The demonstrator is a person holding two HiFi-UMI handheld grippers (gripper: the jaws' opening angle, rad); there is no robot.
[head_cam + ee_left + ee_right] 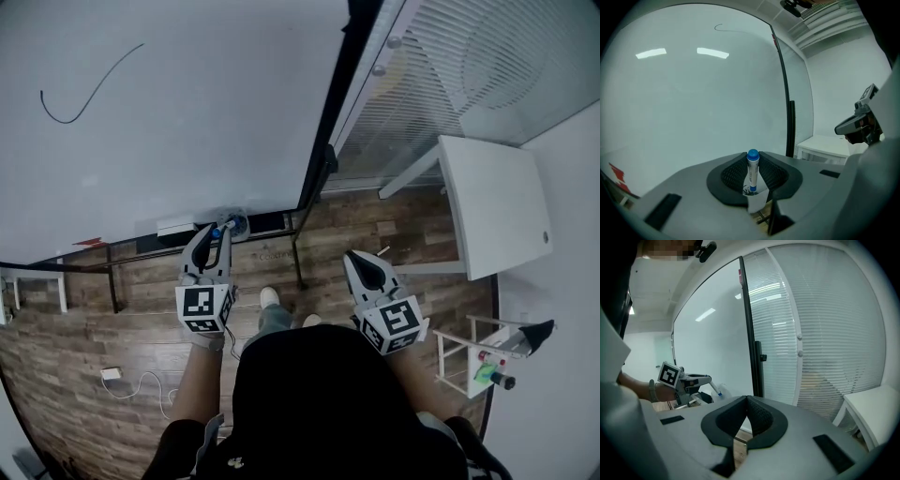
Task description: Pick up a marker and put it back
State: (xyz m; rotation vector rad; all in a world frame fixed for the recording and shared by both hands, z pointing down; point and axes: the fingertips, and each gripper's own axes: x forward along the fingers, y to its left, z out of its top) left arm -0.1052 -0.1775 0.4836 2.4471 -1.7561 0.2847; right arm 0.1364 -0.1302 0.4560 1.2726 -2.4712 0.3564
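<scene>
Now, left gripper (217, 232): jaws clamped on the marker (752, 174); blue cap up, barrel upright between the pads.
Marker position: at the lower edge of the whiteboard (187, 112), near its right corner; lower end meets a white cup (757, 200), seating unclear.
Right gripper (746, 400): jaws together, nothing between them; off the board, to the right of the left gripper.
Whiteboard: one black curved line (89, 94) toward its upper left corner.
Side: white table (492, 206) at right, below the blinds (450, 75).

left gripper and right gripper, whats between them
In the head view, a white shoe on wood floor lies between the left gripper and right gripper.
</scene>
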